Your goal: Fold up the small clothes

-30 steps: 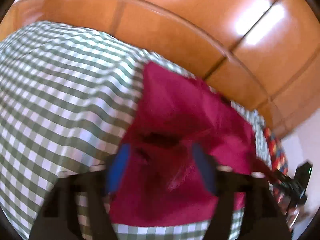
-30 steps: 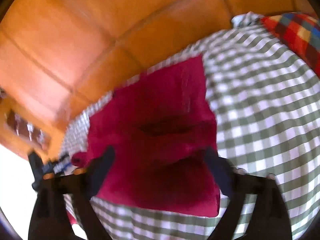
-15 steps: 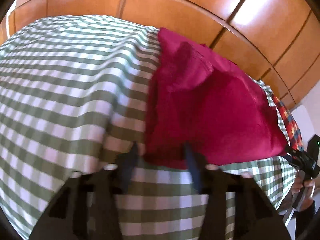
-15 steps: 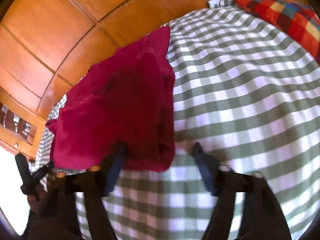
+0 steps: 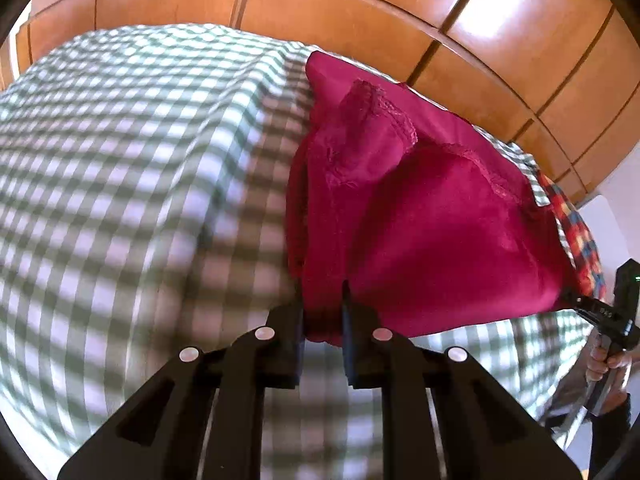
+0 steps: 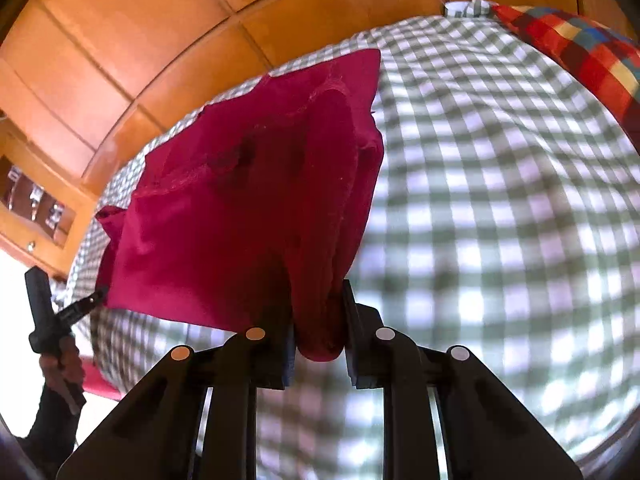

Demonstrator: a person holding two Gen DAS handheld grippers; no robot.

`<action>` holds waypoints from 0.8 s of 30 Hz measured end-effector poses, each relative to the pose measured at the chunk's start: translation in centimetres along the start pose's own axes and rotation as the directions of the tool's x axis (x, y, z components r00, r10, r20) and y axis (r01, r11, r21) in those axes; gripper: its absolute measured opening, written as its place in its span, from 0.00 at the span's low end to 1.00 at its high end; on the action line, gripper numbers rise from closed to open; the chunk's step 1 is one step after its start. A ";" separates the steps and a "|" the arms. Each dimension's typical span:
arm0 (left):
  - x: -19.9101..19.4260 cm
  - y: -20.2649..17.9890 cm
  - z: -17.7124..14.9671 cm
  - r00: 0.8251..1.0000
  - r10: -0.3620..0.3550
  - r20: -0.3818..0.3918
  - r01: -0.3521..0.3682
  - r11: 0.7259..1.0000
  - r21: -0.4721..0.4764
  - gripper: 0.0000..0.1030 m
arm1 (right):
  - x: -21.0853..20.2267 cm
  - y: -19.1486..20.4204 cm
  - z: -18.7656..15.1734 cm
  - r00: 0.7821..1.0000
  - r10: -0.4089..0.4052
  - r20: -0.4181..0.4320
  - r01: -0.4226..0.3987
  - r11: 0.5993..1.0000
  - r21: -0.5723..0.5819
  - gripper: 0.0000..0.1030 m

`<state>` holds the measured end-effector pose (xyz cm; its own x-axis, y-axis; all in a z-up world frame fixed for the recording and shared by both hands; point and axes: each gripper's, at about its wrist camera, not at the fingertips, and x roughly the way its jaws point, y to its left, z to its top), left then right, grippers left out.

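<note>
A dark red garment (image 5: 420, 208) (image 6: 240, 208) lies bunched on a green-and-white checked bedspread (image 5: 120, 160) (image 6: 500, 200). In the left wrist view my left gripper (image 5: 323, 308) has its jaws closing, and the garment's near left corner is pinched between the pads. In the right wrist view my right gripper (image 6: 318, 320) is closing the same way on the near right corner. The near hem runs taut between the two grippers. Each view shows the other gripper at the hem's far end: the right gripper (image 5: 600, 312) and the left gripper (image 6: 80, 308), each held by a hand.
Orange-brown wooden panels (image 5: 360, 12) (image 6: 140, 40) rise beyond the bed's far edge. A multicoloured checked cloth (image 5: 576, 240) (image 6: 580, 48) lies at the bed's right end. Bare checked bedspread stretches to the left of the garment and to its right.
Both grippers drew back from over the garment to its near hem and sank. Their jaws went from wide apart to narrow, and the hem's two corners are now bunched between the pads.
</note>
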<state>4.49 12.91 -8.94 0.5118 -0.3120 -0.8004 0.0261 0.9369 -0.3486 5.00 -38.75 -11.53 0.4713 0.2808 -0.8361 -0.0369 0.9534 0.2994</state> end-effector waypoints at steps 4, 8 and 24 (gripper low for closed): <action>-2.1 0.1 -3.6 0.999 -0.048 -0.024 0.048 0.999 -0.020 0.14 | -1.6 -0.4 -2.7 1.000 -0.005 -0.025 0.005 1.000 -0.002 0.18; -3.8 -0.6 -5.8 0.998 -0.059 -0.025 0.060 0.998 0.017 0.17 | -2.3 0.1 -2.7 0.999 -0.017 -0.028 0.016 0.999 -0.032 0.19; -0.9 -2.4 1.8 0.994 -0.026 0.110 0.010 0.990 0.142 0.58 | 1.3 1.2 6.1 0.979 -0.161 0.122 0.168 0.984 -0.054 0.45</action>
<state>5.55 11.25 -6.55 0.6024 -0.3171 -0.7325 0.1533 0.9466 -0.2838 10.96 -37.92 -9.49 0.5750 0.1081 -0.8110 -0.0045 0.9916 0.1290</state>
